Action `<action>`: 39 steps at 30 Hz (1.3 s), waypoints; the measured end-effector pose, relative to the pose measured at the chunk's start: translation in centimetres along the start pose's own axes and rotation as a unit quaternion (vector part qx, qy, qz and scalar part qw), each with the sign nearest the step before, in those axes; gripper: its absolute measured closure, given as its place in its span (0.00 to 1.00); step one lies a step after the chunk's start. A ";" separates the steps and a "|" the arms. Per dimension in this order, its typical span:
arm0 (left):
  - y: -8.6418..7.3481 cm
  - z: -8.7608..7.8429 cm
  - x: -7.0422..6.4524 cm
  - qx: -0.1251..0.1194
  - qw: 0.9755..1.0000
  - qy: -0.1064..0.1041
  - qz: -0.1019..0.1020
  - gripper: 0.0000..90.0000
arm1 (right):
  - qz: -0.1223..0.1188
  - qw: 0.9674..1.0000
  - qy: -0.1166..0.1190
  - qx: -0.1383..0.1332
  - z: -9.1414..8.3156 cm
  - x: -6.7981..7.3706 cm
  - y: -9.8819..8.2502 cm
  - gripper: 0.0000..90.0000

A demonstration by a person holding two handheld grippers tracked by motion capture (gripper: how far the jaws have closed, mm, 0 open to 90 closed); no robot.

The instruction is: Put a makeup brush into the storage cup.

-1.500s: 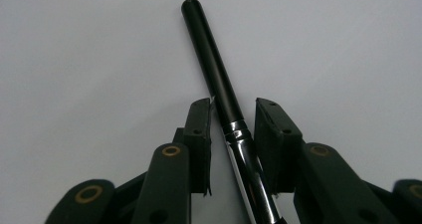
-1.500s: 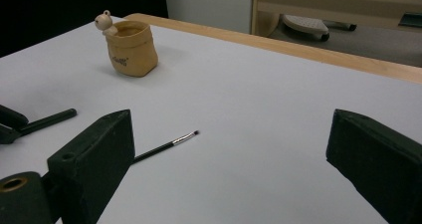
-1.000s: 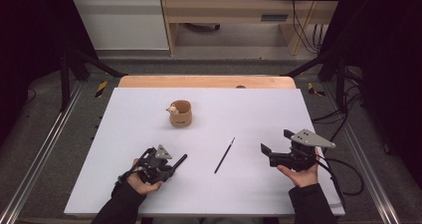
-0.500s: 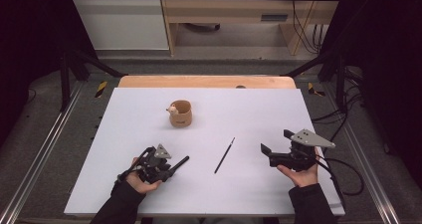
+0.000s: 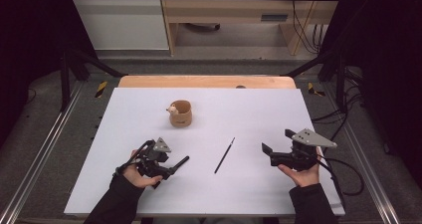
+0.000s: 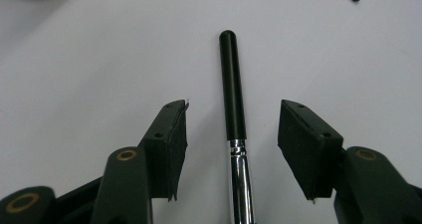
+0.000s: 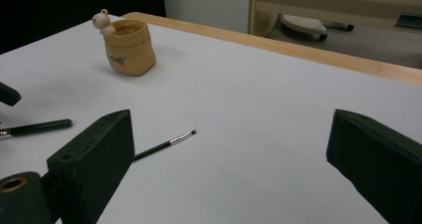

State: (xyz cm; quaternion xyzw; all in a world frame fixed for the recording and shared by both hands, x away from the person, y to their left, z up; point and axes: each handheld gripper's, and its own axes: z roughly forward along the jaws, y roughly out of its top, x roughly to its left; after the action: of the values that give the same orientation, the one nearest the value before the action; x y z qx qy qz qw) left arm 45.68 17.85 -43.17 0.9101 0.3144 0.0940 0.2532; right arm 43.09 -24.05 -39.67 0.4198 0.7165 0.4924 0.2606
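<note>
My left gripper (image 5: 169, 167) rests low on the white table (image 5: 259, 109) at the front left. Its jaws have just been opening, and in the left gripper view my left gripper (image 6: 233, 107) stands open. A thick brush (image 6: 233, 89) with a black handle and a silver ferrule lies between the pads, touching neither. Its handle (image 5: 183, 161) points right. A thin black brush (image 5: 225, 155) lies at the middle front. A tan pot (image 5: 180, 113) with a small figure on its rim stands farther back. My right gripper (image 5: 273, 145) is open and empty at the front right, facing left.
In the right gripper view, past my right gripper (image 7: 231, 119), lie the thin brush (image 7: 164, 144), the pot (image 7: 127, 47) and the thick brush's handle (image 7: 37, 128). A wooden strip (image 5: 206, 81) edges the table's far side, with dark frame rails around it.
The left gripper's jaws have spread apart, letting go of the thick brush, which now lies on the table between them. The right hand has not moved.
</note>
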 end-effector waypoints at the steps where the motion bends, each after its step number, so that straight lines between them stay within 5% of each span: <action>1: 0.0 0.0 0.0 0.000 1.000 0.000 0.000 0.48 | 0.000 1.000 0.000 0.000 0.0 0.0 0.0 0.06; 6: 1.0 0.7 0.0 0.045 0.999 -0.001 0.016 0.47 | 0.001 1.000 0.002 -0.002 -0.1 0.0 0.1 0.06; 18: 1.1 1.7 0.0 0.103 0.994 -0.018 0.023 0.59 | -0.001 1.000 0.004 0.000 0.0 0.0 0.1 0.06; 28: 0.9 2.2 -0.3 0.119 0.992 -0.025 0.025 0.71 | -0.002 1.000 0.007 0.003 0.1 0.0 0.0 0.06; 39: 0.7 2.1 -0.5 0.117 0.993 -0.023 0.015 0.78 | -0.001 1.000 0.008 0.005 0.1 0.1 0.0 0.06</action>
State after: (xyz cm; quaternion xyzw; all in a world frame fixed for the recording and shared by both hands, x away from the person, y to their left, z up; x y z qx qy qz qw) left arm 46.36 16.21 -44.63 0.9400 0.3034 0.0398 0.1510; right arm 43.17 -23.94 -39.68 0.4163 0.7215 0.4921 0.2529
